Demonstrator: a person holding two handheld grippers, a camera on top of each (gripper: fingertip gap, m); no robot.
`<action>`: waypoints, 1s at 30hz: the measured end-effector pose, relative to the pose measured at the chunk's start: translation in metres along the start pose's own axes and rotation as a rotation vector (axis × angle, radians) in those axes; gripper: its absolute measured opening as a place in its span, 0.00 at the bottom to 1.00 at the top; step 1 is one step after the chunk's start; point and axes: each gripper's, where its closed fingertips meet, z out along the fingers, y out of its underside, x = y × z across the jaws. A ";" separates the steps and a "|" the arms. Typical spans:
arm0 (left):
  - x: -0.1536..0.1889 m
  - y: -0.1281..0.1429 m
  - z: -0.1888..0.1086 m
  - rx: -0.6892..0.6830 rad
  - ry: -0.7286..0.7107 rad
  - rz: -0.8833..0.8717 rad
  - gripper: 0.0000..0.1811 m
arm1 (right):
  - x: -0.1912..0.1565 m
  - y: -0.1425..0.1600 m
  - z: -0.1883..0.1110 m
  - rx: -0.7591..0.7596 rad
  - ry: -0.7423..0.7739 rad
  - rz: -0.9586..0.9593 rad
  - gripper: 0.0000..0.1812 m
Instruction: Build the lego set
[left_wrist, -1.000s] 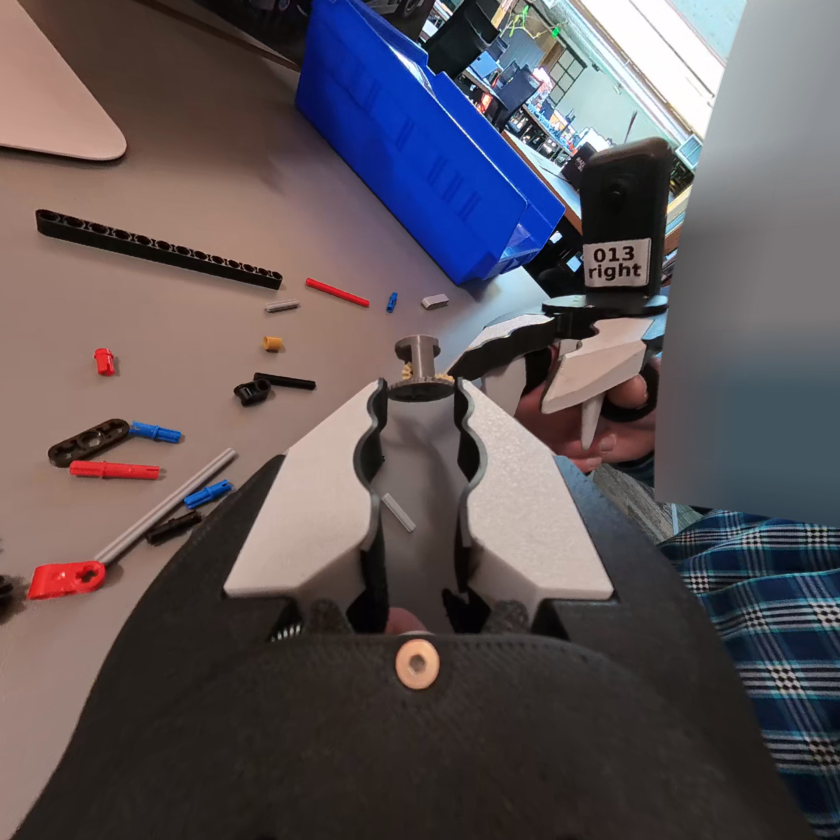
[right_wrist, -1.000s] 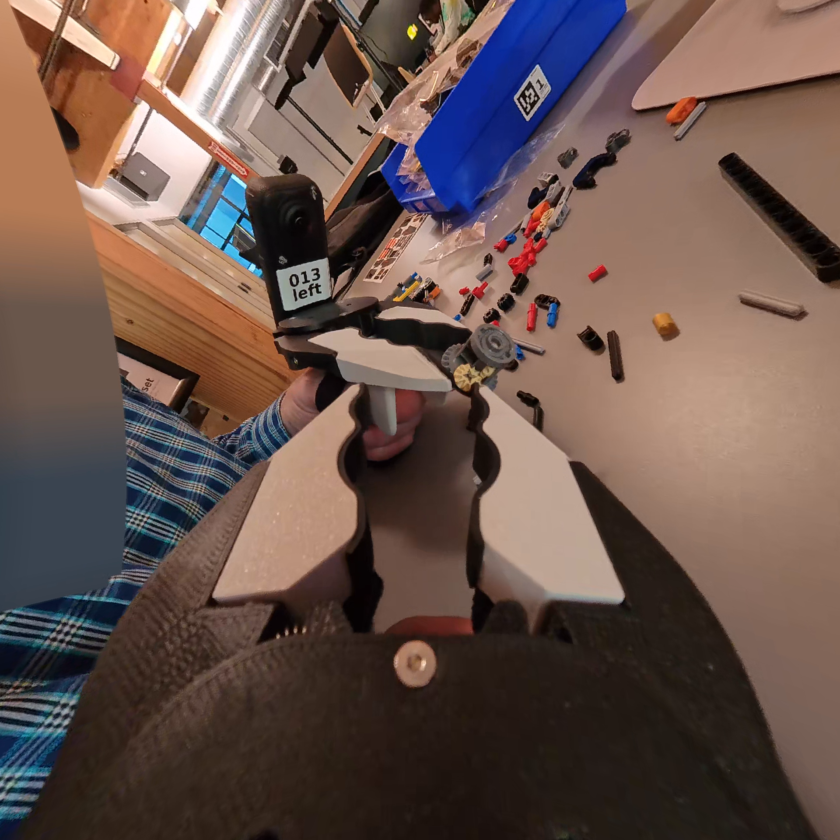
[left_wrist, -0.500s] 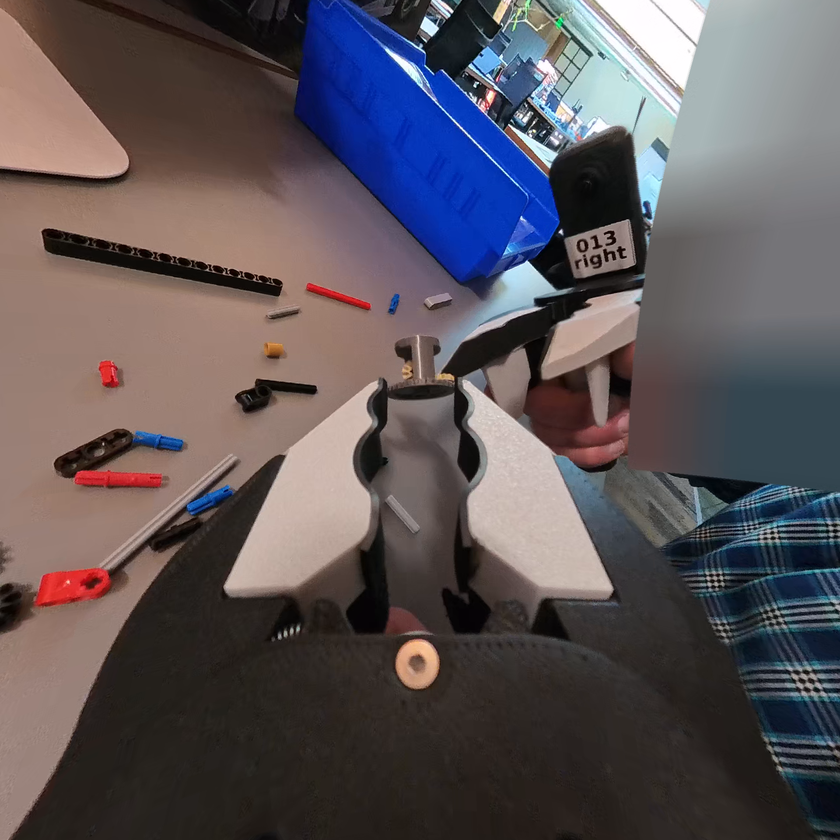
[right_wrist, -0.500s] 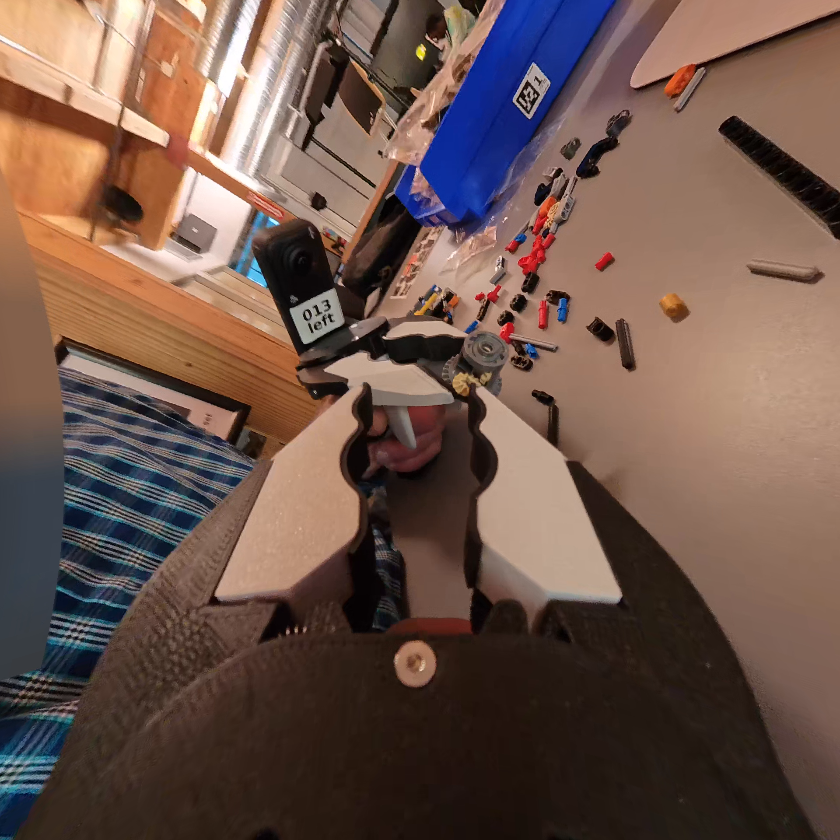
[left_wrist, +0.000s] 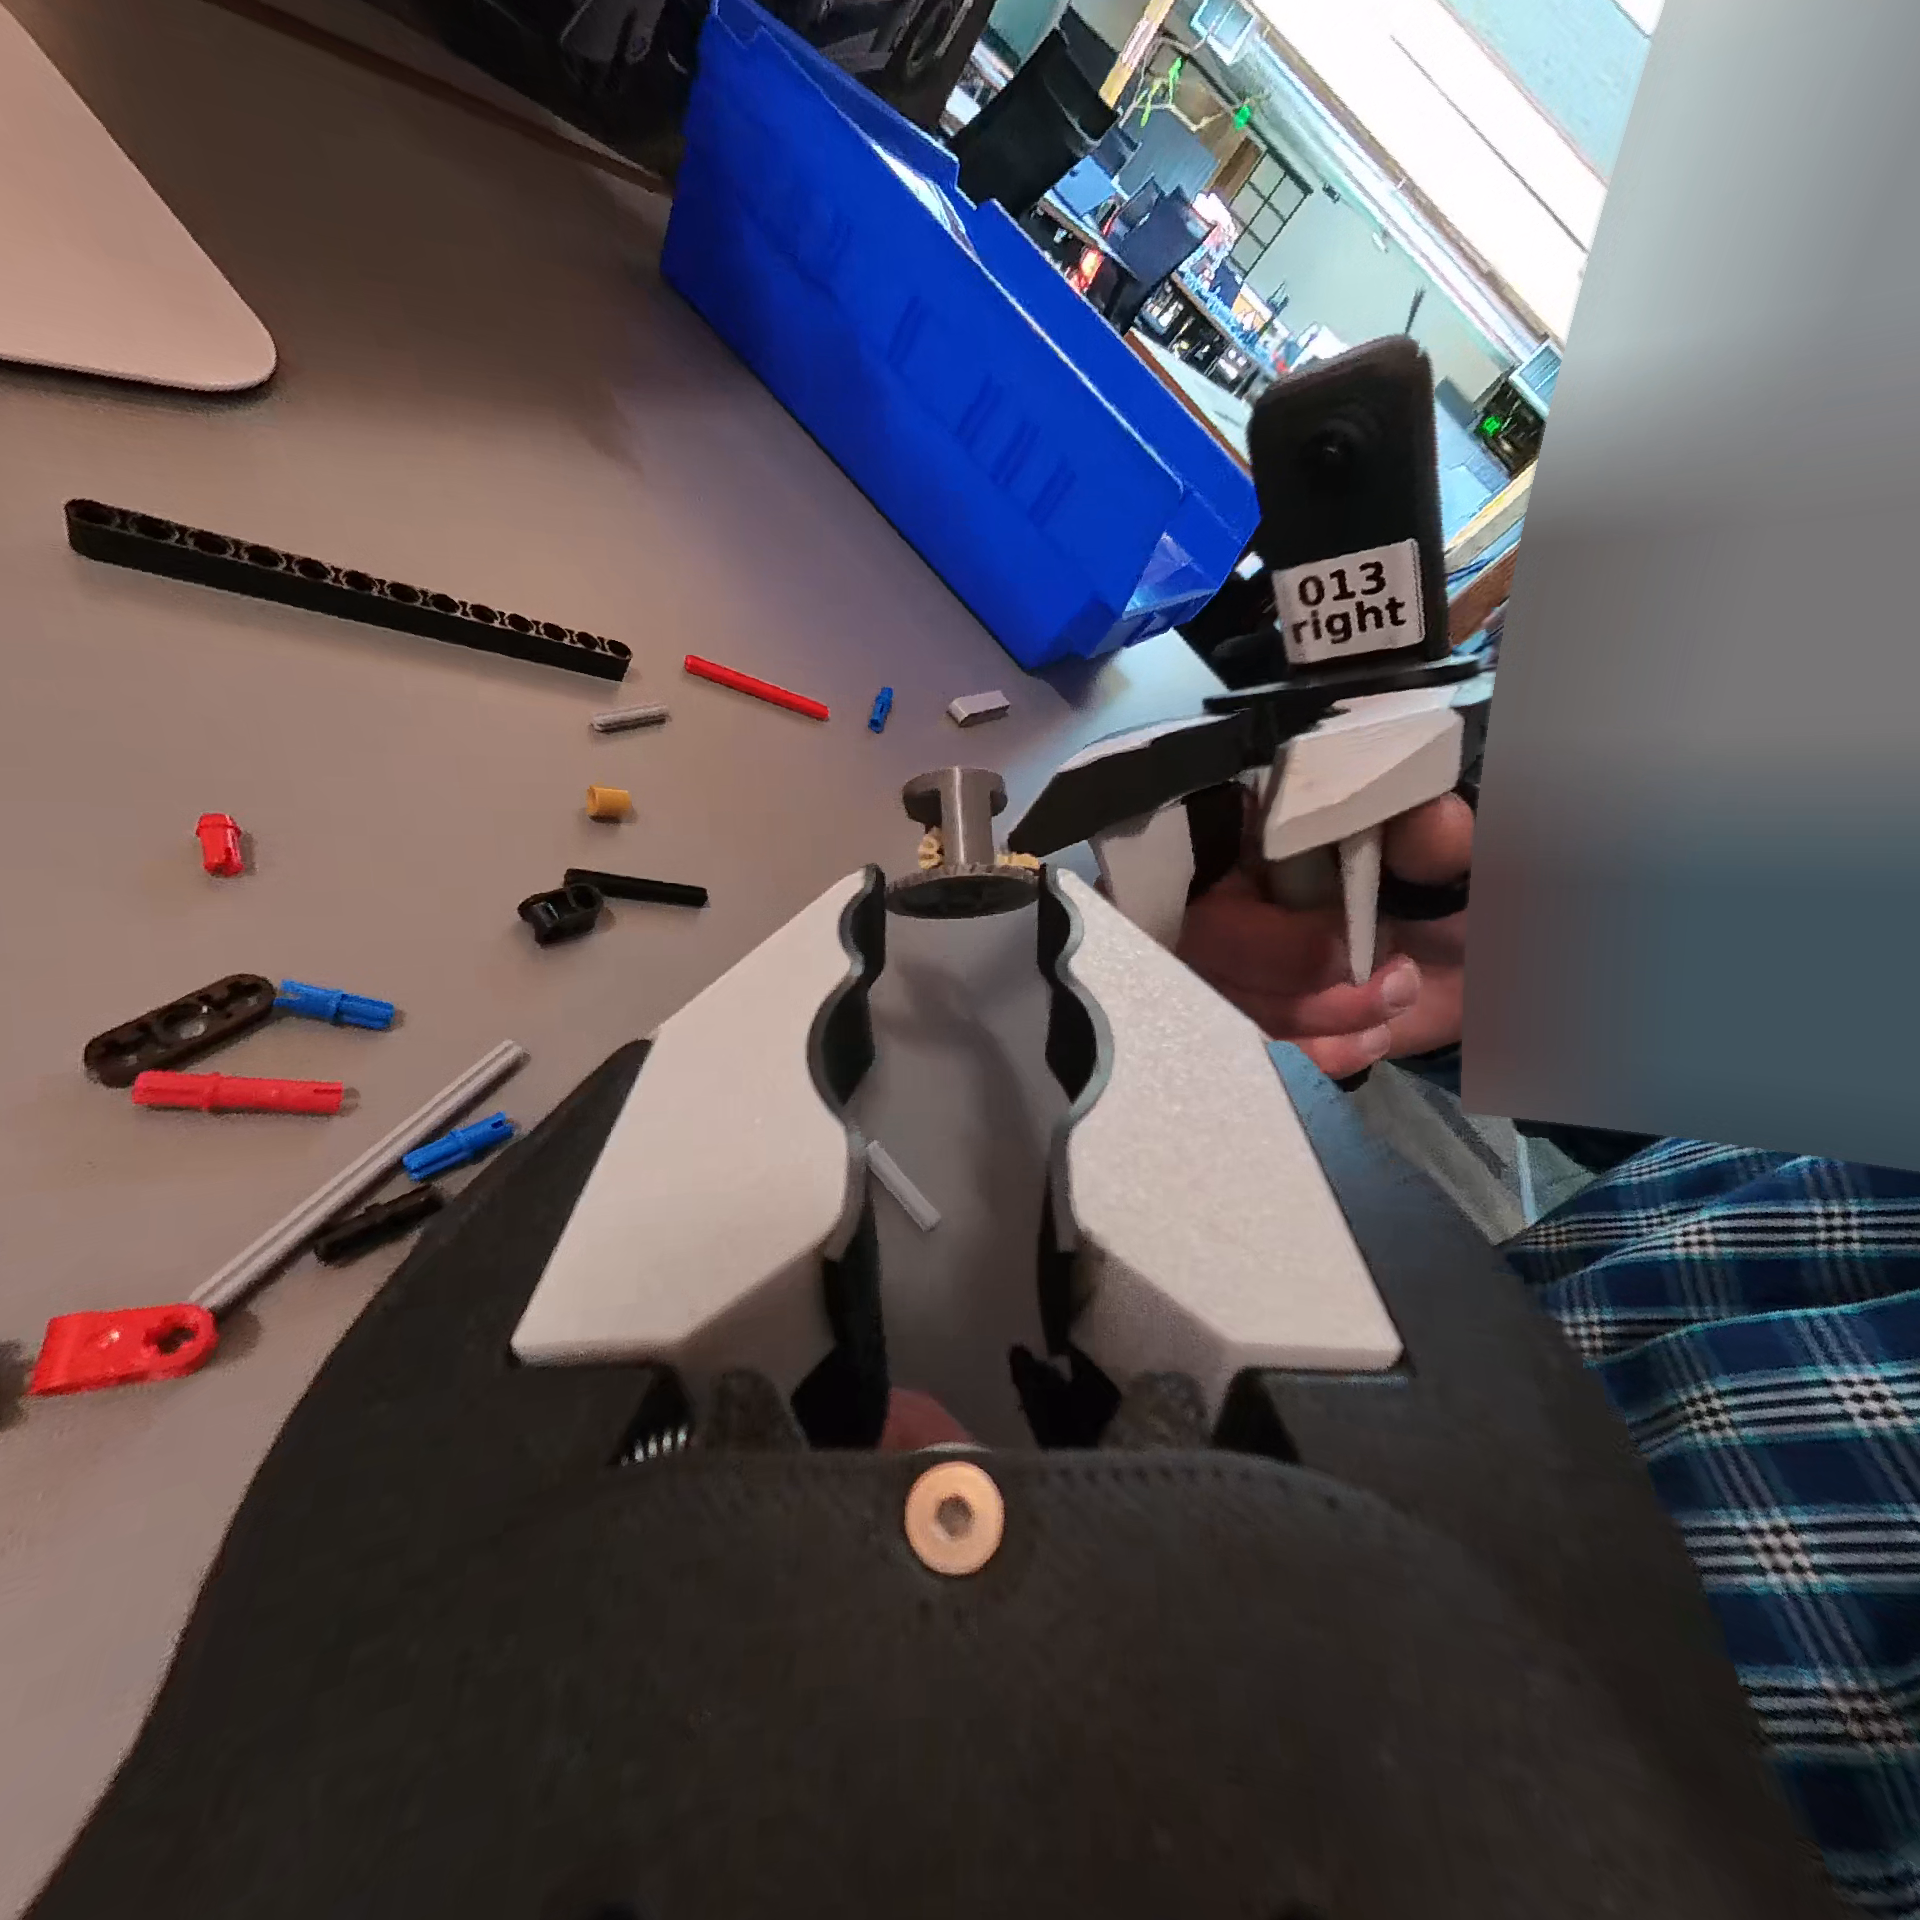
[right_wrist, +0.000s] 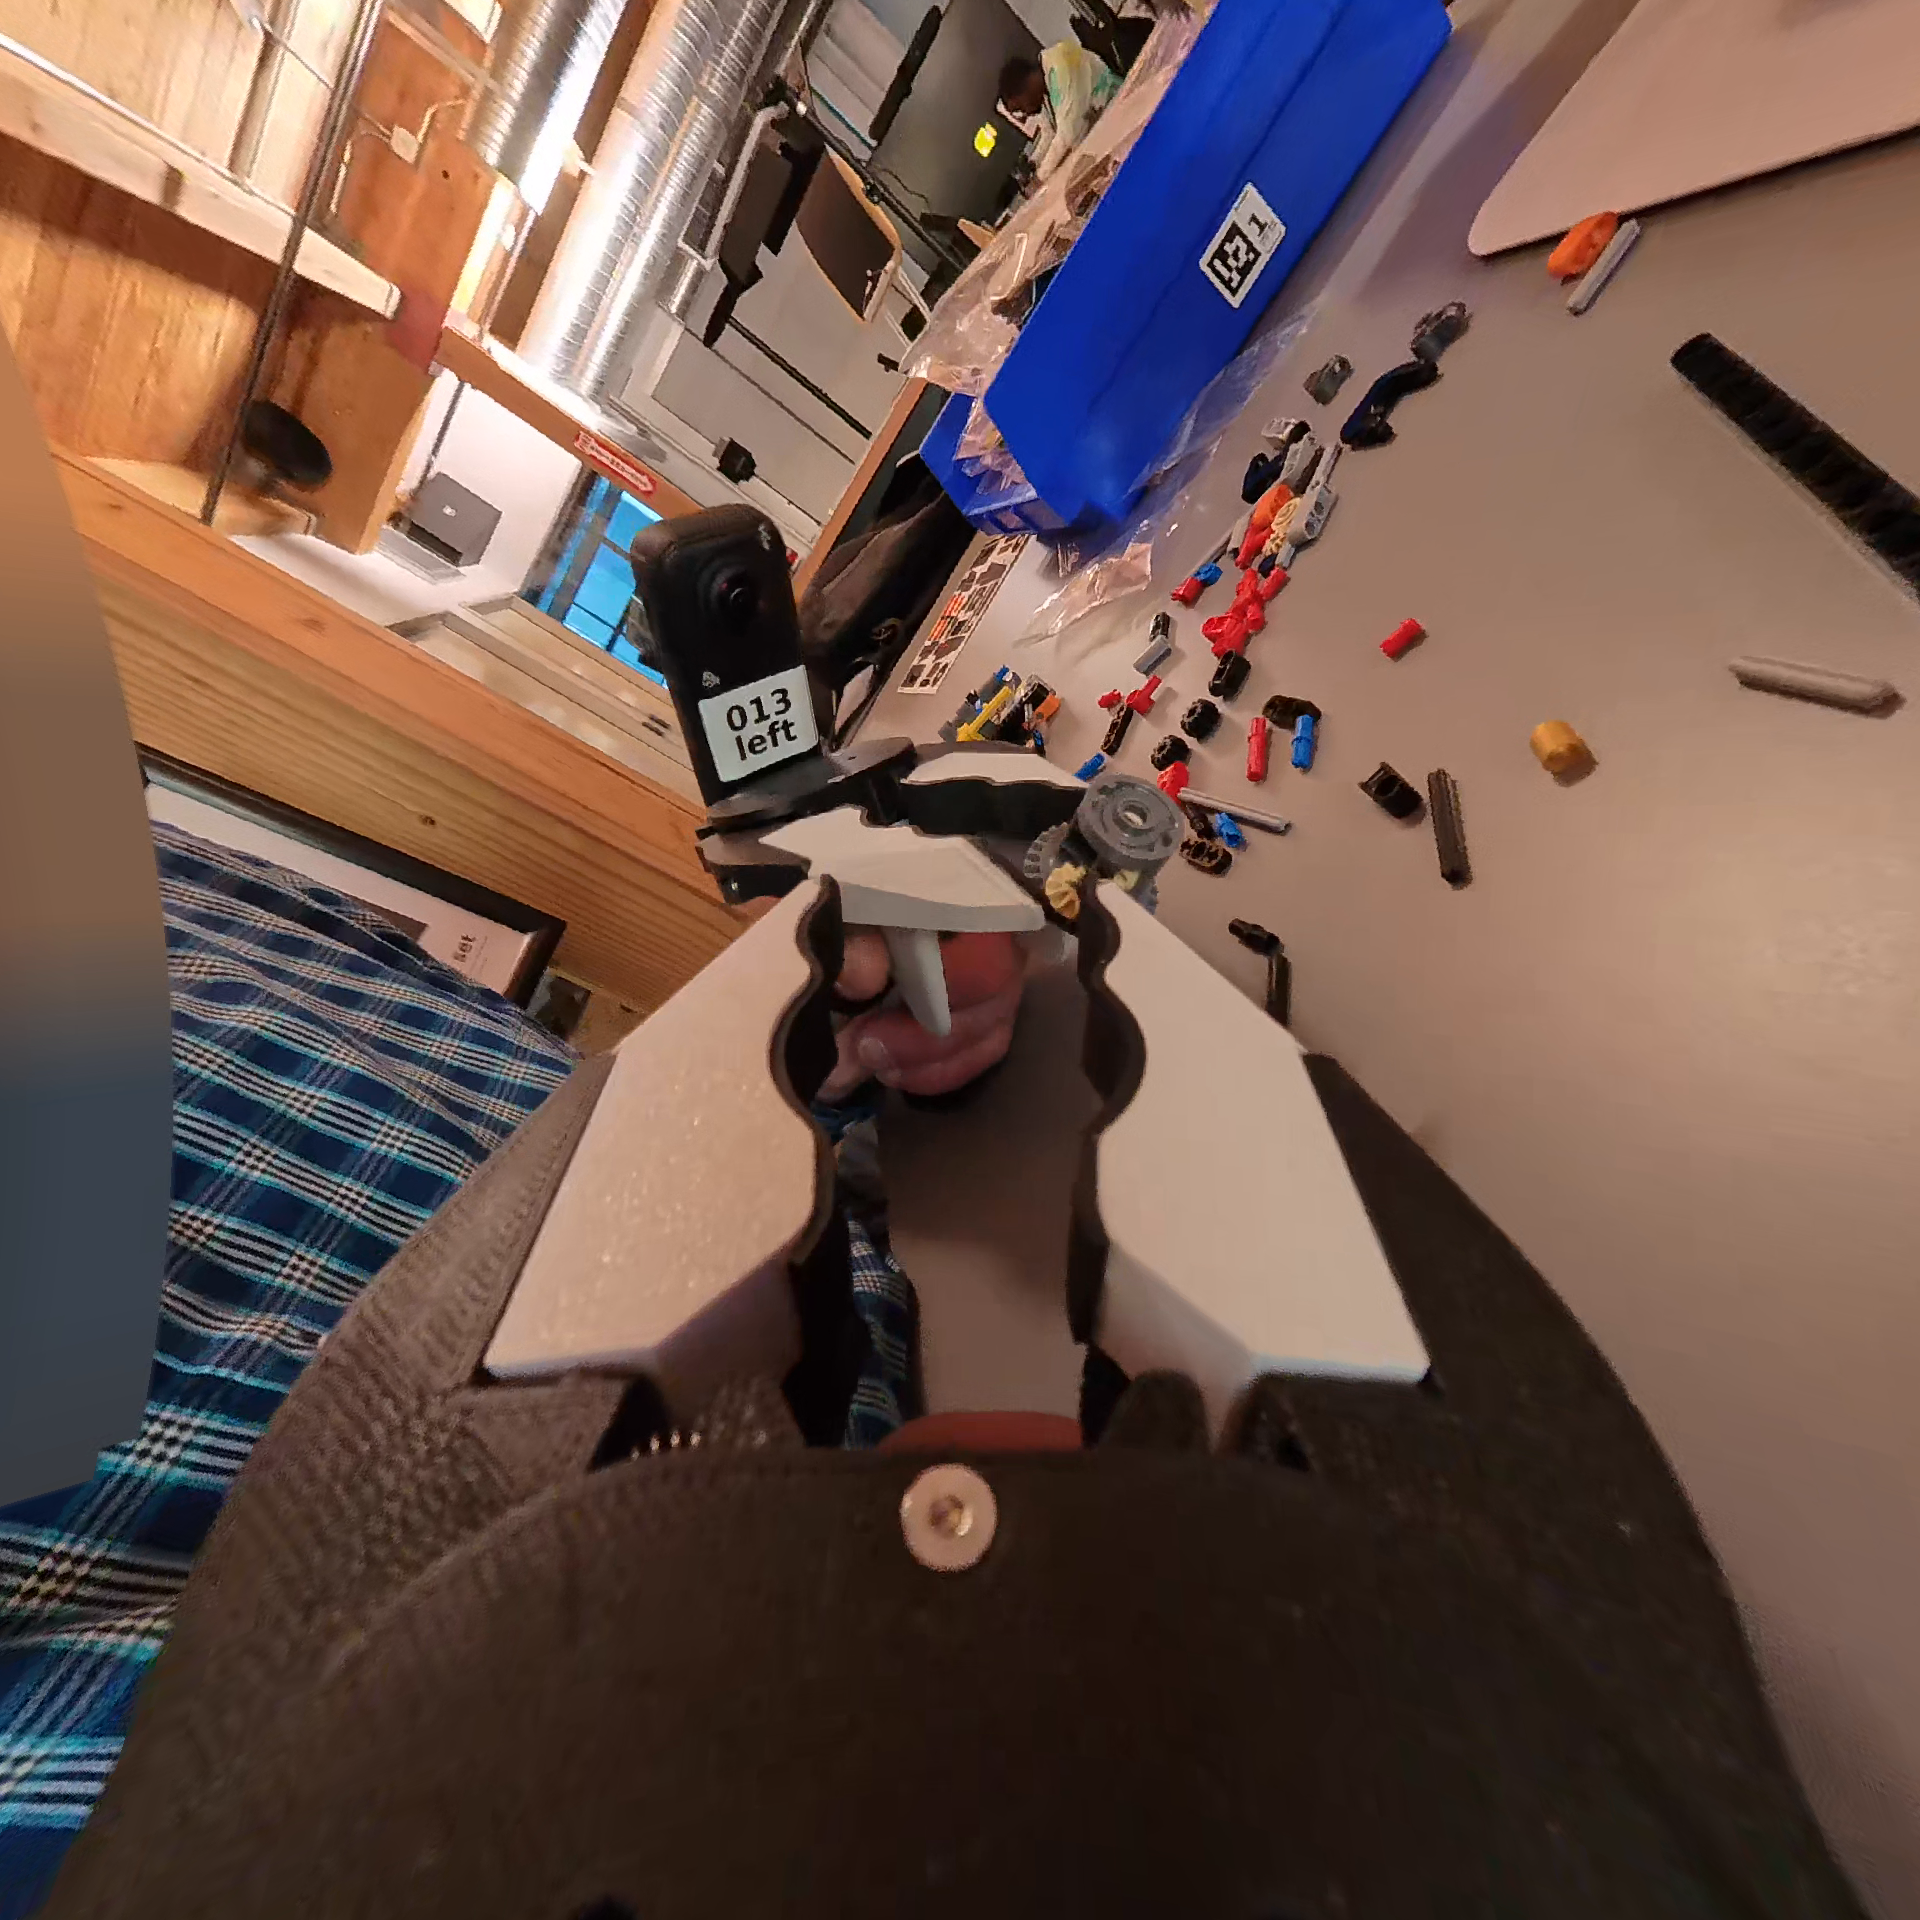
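Note:
My left gripper (left_wrist: 956, 896) is shut on a grey gear assembly (left_wrist: 954, 831), a spool-like hub with small tan gears, held above the table. It also shows in the right wrist view (right_wrist: 1120, 831), held by the left gripper (right_wrist: 1023, 800). My right gripper (right_wrist: 961, 914) is open and empty; its right fingertip sits right beside the tan gear. In the left wrist view the right gripper (left_wrist: 1081, 831) comes in from the right, its dark upper tip almost touching the assembly. A person's hands hold both tools.
Loose parts lie on the grey table: a long black beam (left_wrist: 343, 592), red axle (left_wrist: 756, 688), tan bush (left_wrist: 608, 801), black axle (left_wrist: 634, 890), long grey axle (left_wrist: 364, 1174) with red connector (left_wrist: 120, 1348). A blue bin (left_wrist: 935, 343) stands behind. A parts pile (right_wrist: 1247, 613) lies farther left.
The right gripper has moved in toward the gear assembly and its tip is now close beside it. The left gripper has held the assembly nearly still.

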 end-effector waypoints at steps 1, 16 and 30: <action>0.001 -0.001 0.000 0.004 0.007 -0.007 0.15 | -0.001 0.000 0.000 -0.001 0.001 -0.016 0.25; 0.006 -0.007 -0.002 0.057 0.065 -0.067 0.15 | -0.011 0.002 -0.002 0.017 0.007 -0.141 0.25; 0.007 -0.007 -0.003 0.057 0.071 -0.071 0.15 | -0.009 0.002 -0.001 0.022 0.038 -0.193 0.23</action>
